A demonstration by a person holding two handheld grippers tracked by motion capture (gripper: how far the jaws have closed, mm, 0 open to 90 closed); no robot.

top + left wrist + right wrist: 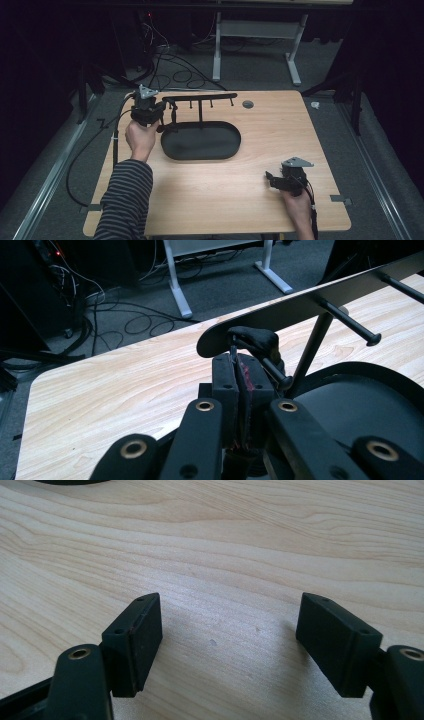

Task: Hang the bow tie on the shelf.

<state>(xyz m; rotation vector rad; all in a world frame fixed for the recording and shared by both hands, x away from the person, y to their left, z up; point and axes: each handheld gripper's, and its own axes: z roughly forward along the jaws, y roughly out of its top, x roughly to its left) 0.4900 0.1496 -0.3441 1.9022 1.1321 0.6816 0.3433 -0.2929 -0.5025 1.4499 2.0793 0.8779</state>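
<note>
A: What is hard to make out here?

B: From the high view the left tool (159,114) merges with the dark rack, so its jaws are lost there. In the left gripper view a small black thing (254,340) sits just past the pads, at the leftmost peg (272,372); whether it hangs on the peg or merely touches it, I cannot tell. What it is, I cannot tell either.

A: And the tool itself?

B: Its jaws are pressed together, with a thin dark strip and something reddish pinched between the pads. The strip seems to lead up to that black thing, but the join is hidden.

A: Where does the rack stand?

B: The black peg rack (200,97) rises on a thin post from an oval black tray (220,147) on the far left part of the table (260,195). The left hand (140,137), in a striped sleeve, holds its tool up at the rack's left end.

A: The other side?

B: The right tool (227,630) has its jaws spread wide with only bare wood between them. The right hand (298,207) rests low near the table's near right corner, well apart from the tray, its wrist cut off by the frame edge.
</note>
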